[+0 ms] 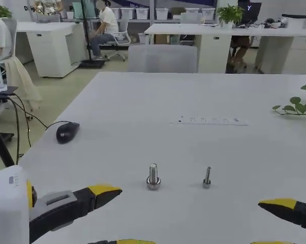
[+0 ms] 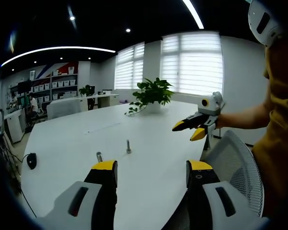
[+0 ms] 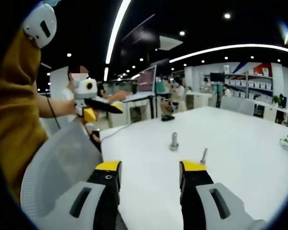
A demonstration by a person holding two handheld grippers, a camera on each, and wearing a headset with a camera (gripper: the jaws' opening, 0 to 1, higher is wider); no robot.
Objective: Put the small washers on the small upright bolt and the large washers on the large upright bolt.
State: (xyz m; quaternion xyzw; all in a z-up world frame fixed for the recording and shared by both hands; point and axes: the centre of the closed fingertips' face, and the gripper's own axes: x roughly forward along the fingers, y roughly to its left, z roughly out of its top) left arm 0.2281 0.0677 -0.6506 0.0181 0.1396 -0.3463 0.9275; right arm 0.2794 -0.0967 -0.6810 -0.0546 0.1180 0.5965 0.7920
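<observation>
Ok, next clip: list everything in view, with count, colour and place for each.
Table: one, white, across the foreground.
Large bolt: one, silver, upright on the table, left of the small one.
Small bolt: one, silver, upright on the table.
Mouse: one, black, near the table's left edge.
Power strip: one, white, beyond the bolts.
Plant: one, green, at the table's right edge.
Chair: one, grey, at the table's far side.
Left gripper: one, yellow-tipped, open, near edge.
Right gripper: one, yellow-tipped, open, near edge.
</observation>
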